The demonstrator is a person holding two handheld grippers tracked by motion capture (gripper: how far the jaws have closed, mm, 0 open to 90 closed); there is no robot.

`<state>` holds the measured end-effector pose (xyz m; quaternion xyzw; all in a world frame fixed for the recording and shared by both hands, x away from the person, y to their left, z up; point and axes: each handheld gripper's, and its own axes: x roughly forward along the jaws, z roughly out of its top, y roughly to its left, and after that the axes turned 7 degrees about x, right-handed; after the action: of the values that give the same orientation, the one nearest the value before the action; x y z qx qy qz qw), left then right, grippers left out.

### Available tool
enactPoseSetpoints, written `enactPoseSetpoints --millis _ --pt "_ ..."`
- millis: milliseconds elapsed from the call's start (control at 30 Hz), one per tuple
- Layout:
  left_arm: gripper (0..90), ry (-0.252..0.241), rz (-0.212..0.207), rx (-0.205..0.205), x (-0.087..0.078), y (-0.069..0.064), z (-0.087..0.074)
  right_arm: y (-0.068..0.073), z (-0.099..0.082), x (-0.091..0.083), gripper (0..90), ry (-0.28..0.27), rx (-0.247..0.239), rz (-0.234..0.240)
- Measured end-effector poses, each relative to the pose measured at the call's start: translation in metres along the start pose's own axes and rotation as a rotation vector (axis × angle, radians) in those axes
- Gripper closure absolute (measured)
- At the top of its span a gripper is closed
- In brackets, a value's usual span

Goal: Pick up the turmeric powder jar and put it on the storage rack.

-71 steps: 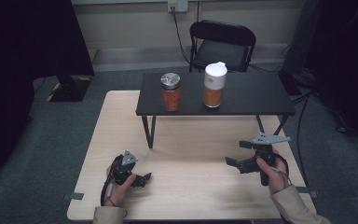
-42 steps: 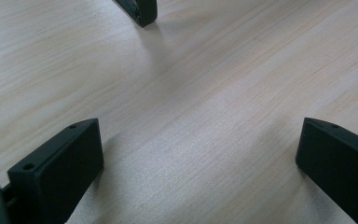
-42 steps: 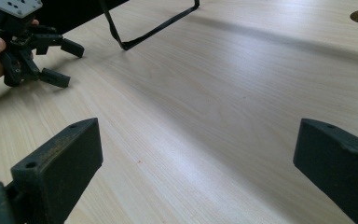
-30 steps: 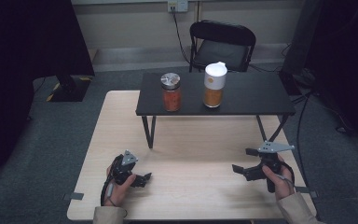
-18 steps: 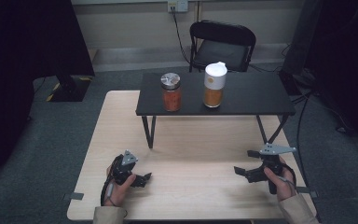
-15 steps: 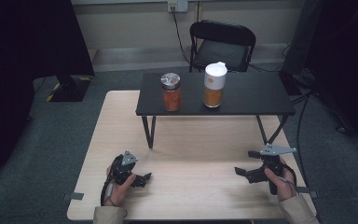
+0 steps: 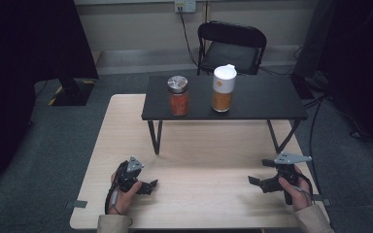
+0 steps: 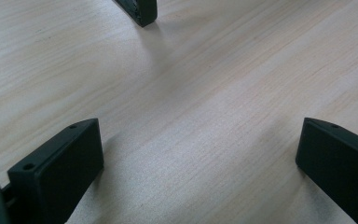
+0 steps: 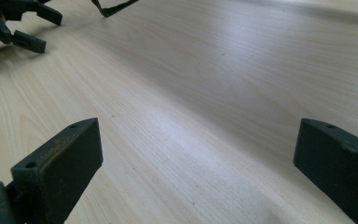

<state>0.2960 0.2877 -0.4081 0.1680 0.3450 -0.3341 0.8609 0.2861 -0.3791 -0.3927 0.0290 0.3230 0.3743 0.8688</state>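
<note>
The left hand-held gripper [image 7: 148, 185] lay low on the pale wood-grain tabletop [image 7: 209, 155] near its front left corner, its matte black, blocky jaws spread wide on nothing. The right hand-held gripper [image 7: 255, 182] sat near the front right corner, equally wide open and empty, a grey three-cornered plate on top. Each was held in a hand, jaws pointing inward. Well beyond them, a small black bench [image 7: 267, 104] carried a metal-lidded glass jar [image 7: 178, 95] and a white-capped container [image 7: 223, 88].
</note>
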Motion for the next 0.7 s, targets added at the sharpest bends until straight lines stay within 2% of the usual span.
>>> enactPoseSetpoints --millis 400,600,700 --pt "0.0 0.000 0.000 0.000 0.0000 0.0000 0.0000 0.0001 -0.0017 -0.0017 0.2 0.043 -0.029 -0.044" --pt "0.0 0.000 0.000 0.000 0.0000 0.0000 0.0000 0.0040 -0.0018 0.0004 0.3 0.084 -0.070 -0.078" --pt "0.0 0.000 0.000 0.000 0.0000 0.0000 0.0000 0.0069 0.0001 0.0023 0.5 0.122 -0.091 -0.100"
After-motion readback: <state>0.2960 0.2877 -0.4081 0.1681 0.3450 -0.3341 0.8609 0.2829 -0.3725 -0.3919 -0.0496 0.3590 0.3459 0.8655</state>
